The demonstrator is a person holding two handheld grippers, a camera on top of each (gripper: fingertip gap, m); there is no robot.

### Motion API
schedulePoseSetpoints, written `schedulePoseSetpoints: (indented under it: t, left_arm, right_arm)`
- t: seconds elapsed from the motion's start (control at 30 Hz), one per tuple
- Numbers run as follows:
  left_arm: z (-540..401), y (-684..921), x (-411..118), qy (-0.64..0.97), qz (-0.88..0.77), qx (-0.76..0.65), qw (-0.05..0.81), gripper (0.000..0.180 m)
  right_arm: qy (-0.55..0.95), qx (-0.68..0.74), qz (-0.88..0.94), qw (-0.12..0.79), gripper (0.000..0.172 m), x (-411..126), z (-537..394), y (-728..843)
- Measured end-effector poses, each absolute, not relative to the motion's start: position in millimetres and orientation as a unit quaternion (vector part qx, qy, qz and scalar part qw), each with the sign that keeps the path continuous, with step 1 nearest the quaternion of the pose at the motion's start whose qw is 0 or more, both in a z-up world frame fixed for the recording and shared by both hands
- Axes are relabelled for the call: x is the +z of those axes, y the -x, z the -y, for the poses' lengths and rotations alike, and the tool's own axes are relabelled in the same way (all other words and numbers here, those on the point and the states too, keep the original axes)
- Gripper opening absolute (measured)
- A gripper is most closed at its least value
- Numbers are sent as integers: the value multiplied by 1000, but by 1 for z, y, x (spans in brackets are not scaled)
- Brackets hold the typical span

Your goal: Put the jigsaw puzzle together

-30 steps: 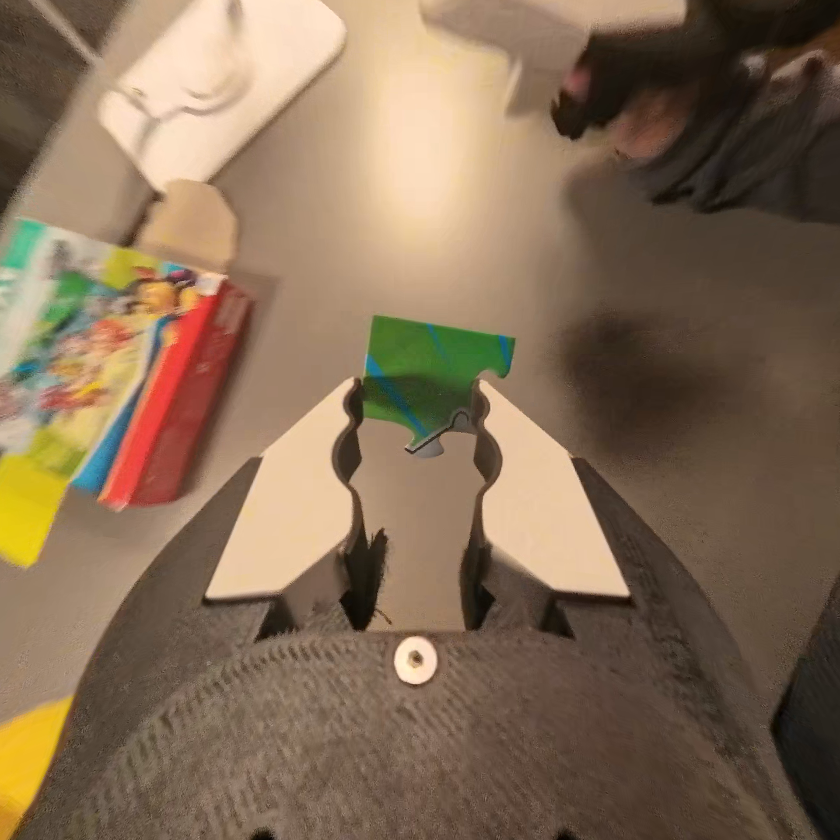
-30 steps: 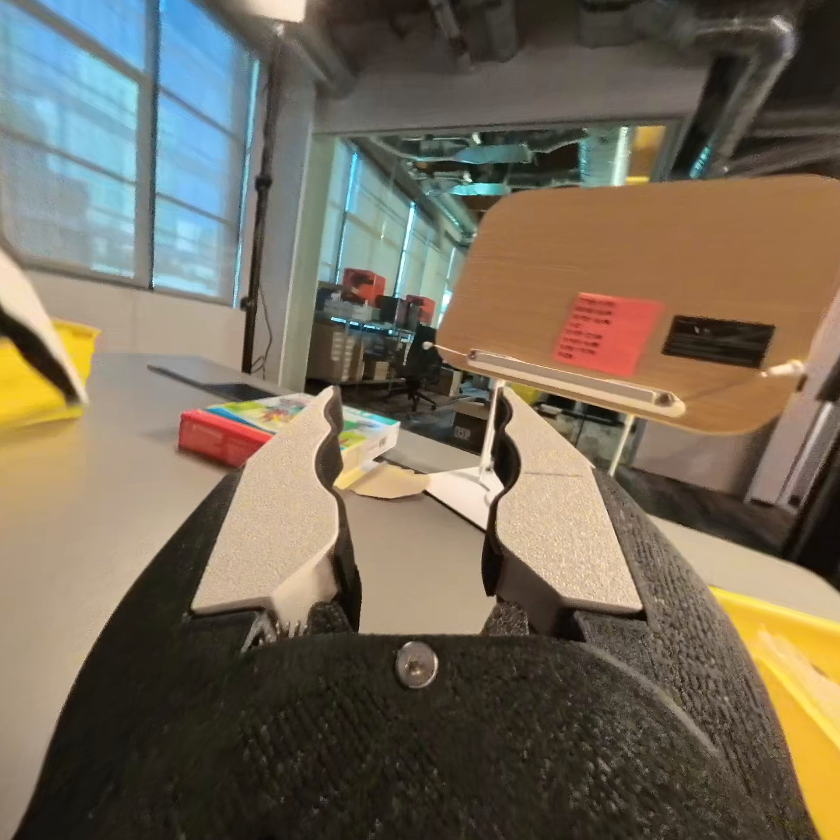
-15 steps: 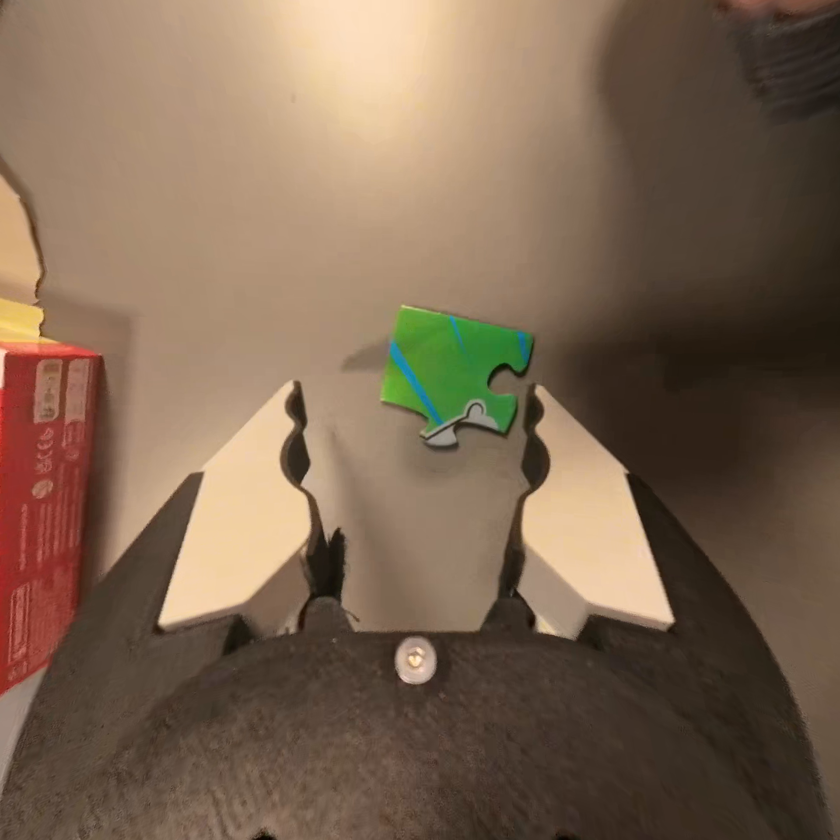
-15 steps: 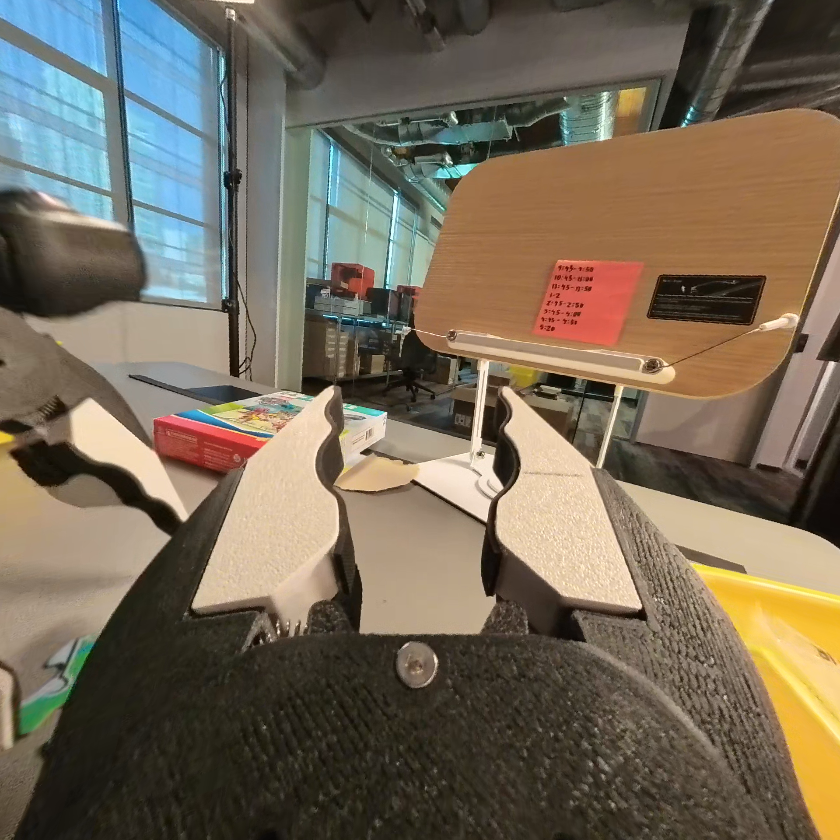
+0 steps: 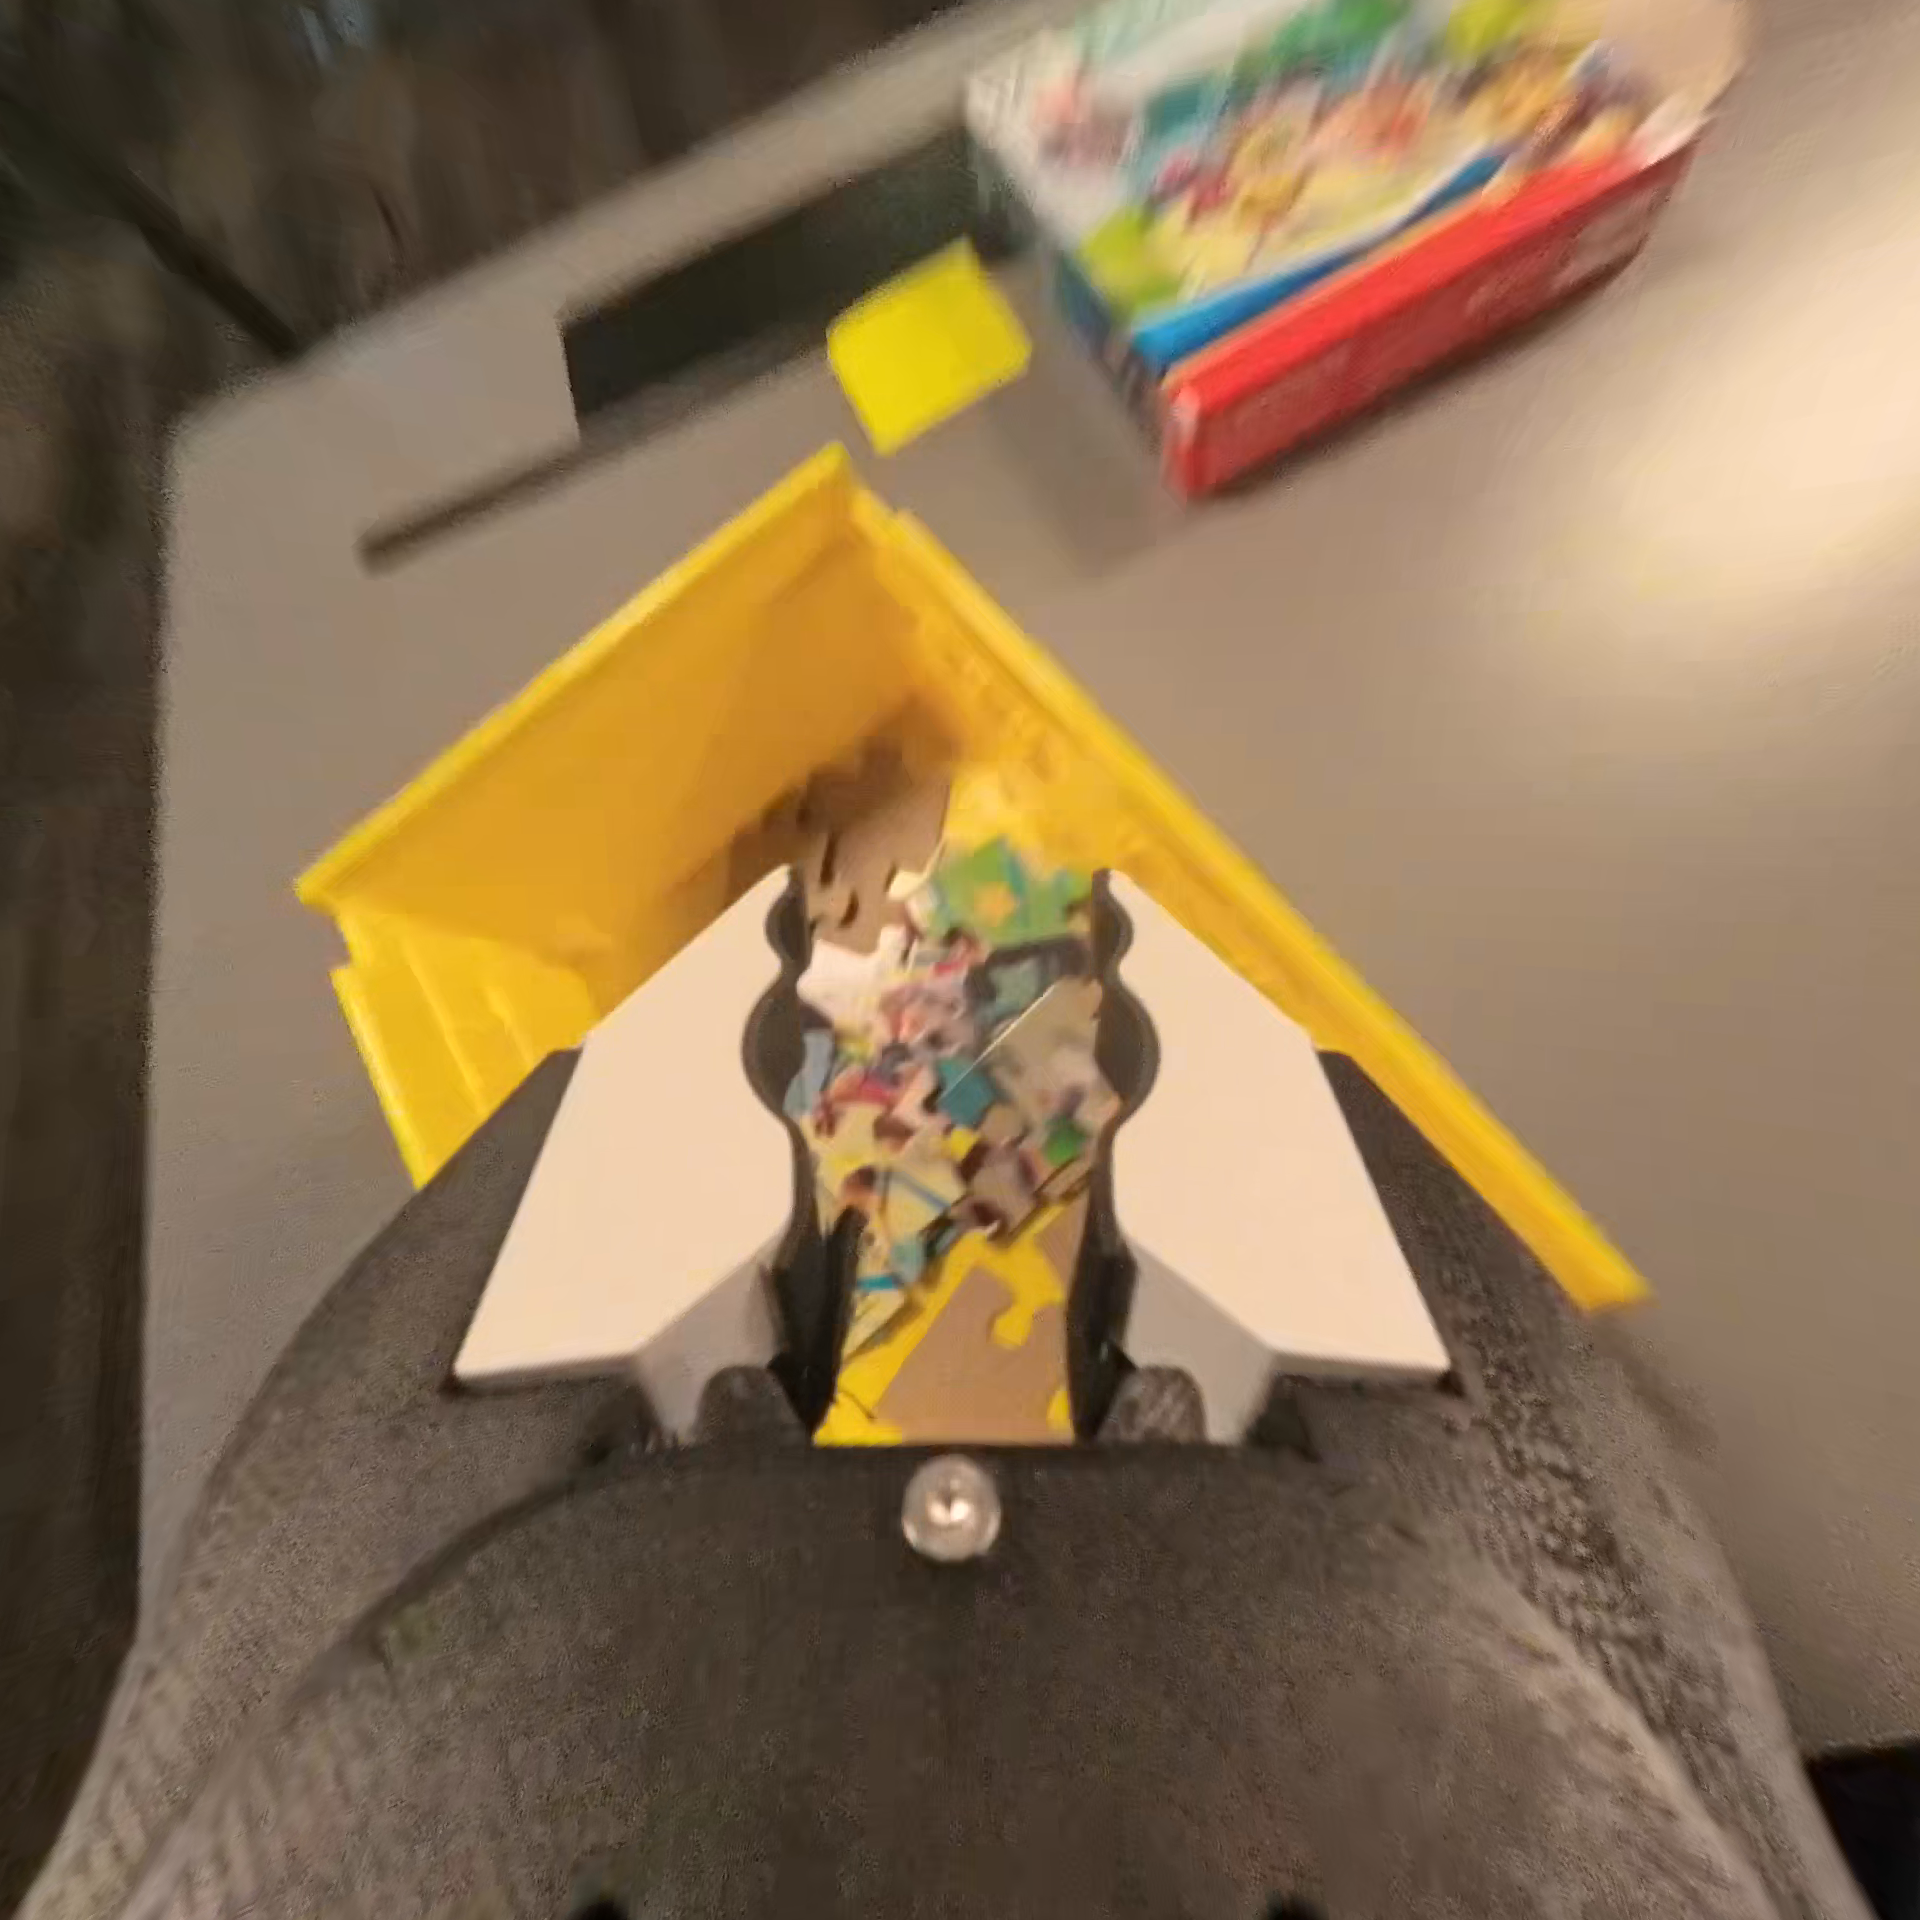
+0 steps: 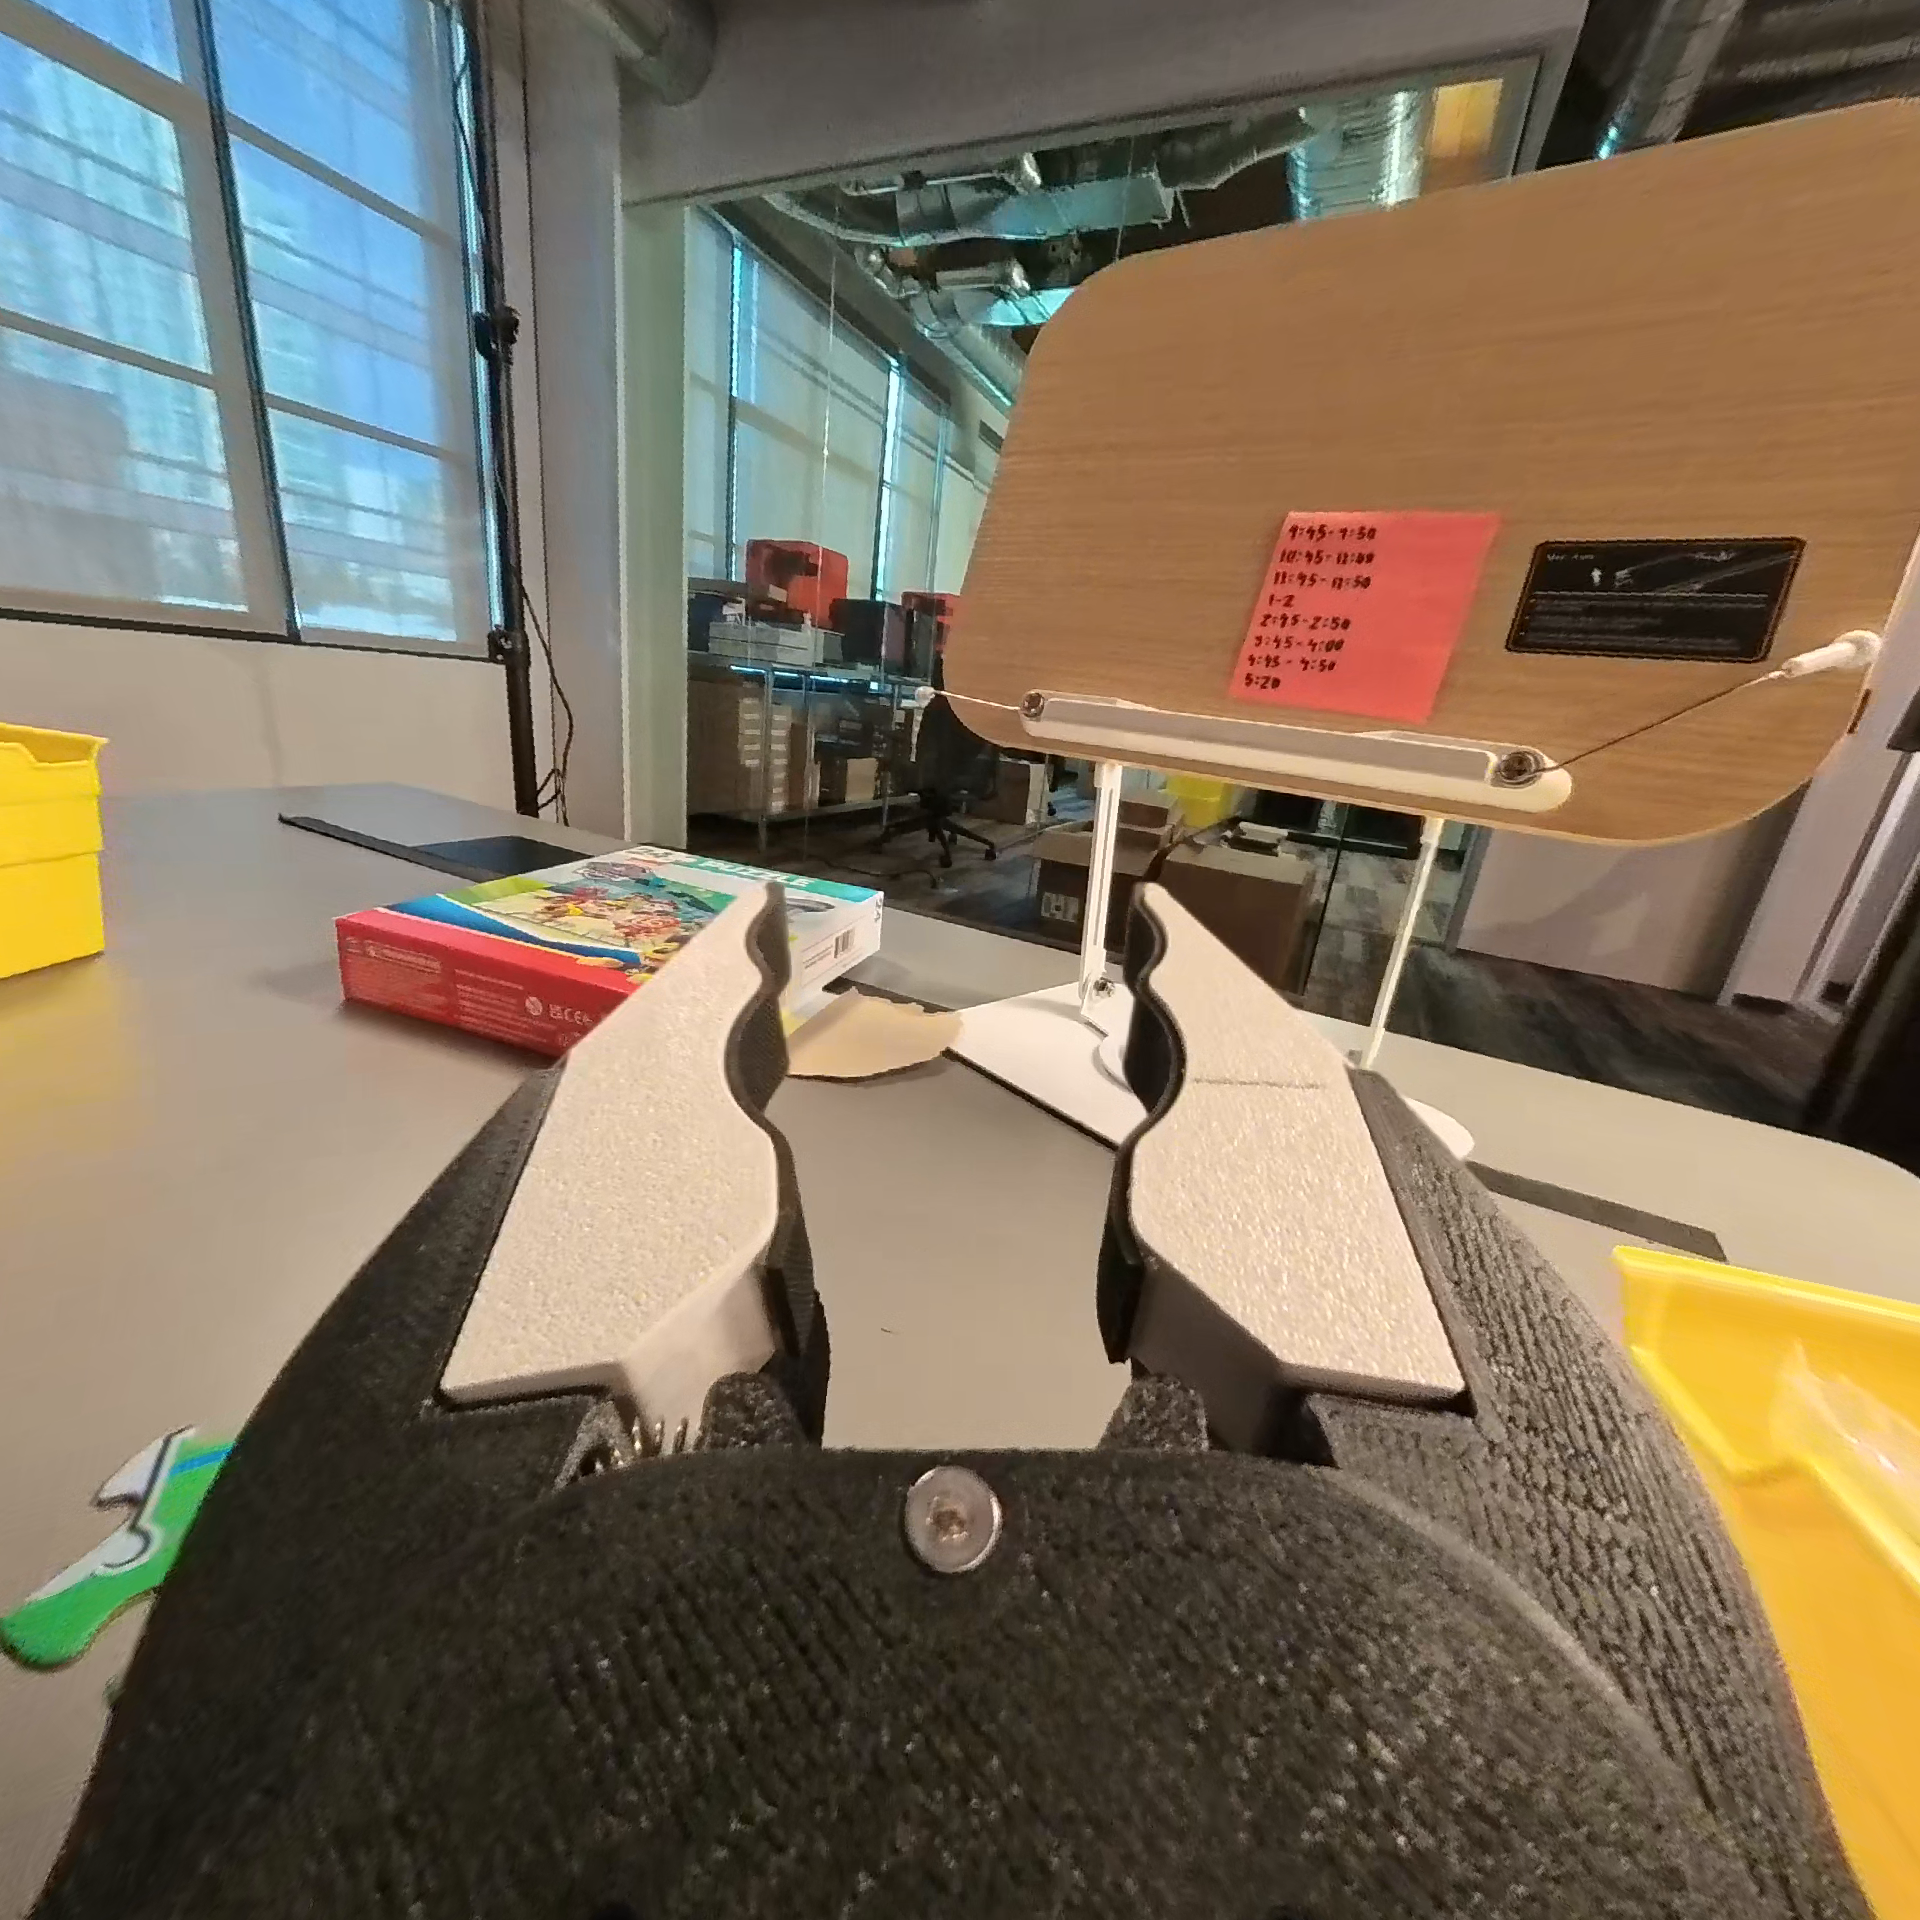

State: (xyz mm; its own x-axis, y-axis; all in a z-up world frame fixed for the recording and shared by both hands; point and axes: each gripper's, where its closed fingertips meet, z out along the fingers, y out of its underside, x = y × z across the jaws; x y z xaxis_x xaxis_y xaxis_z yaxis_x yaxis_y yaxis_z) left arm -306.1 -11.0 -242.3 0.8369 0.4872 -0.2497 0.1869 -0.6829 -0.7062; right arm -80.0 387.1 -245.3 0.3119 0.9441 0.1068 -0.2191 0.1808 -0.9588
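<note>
While the left gripper (image 5: 945,883) points down, spread, over a yellow bin (image 5: 623,748) (puzzle pieces (image 5: 935,1060) inside), the right gripper (image 6: 956,925) lies level, spread

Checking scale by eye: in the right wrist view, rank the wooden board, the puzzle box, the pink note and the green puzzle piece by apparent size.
1. wooden board
2. puzzle box
3. pink note
4. green puzzle piece, partly hidden by the gripper and nearer the camera, so unsure against the note.

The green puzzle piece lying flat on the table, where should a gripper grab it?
Probably by two opposite straight edges of the green puzzle piece, coming from above. It lies flat on the grey table, thin, with open space around it, so nothing sticks up to pinch from the side.
</note>
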Motion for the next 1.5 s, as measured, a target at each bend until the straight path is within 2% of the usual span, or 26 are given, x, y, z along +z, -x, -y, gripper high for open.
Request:
schedulePoseSetpoints:
  t: [0.2, 0.37, 0.47, 0.6, 0.67, 0.83, 0.97, 1.07, 1.17, 1.27, 1.33, 1.5]
  left_arm:
    - [27, 381, -317, 939, 246, 64, 231, 59]
    - [32, 407, -361, 956, 260, 14, 137, 77]
    - [37, 413, -379, 963, 252, 9, 93, 82]
    - [32, 420, -378, 960, 260, 3, 101, 72]
    - [33, 415, -377, 965, 246, -4, 88, 58]
    - [37, 412, -375, 967, 239, 2, 88, 57]
    - [30, 412, -348, 958, 236, 37, 159, 57]
    - [17, 404, -306, 935, 234, 42, 262, 57]
    - [-10, 355, -236, 877, 201, -56, 433, 58]
    - [-22, 279, -163, 793, 132, -201, 560, 57]
    - [-24, 234, -137, 759, 79, -256, 594, 56]
    - [-28, 148, -107, 670, -19, -432, 604, 57]
  right_arm:
    - [462, 431, 402, 662, 64, -247, -383, 83]
    - [459, 429, 410, 661, 64, -248, -380, 84]
    - [458, 429, 412, 660, 64, -249, -380, 85]
    - [458, 429, 416, 658, 64, -250, -378, 86]
    - [458, 429, 418, 657, 64, -250, -378, 87]
    - [455, 425, 426, 656, 64, -251, -375, 89]
    - [452, 419, 433, 658, 63, -252, -373, 90]
    - [445, 412, 441, 661, 63, -252, -369, 91]
    - [397, 401, 473, 677, 64, -240, -345, 94]
    - [297, 474, 538, 631, 71, -201, -253, 104]
    - [211, 504, 590, 595, 78, -177, -180, 105]
    - [50, 456, 674, 579, 114, -135, -63, 118]
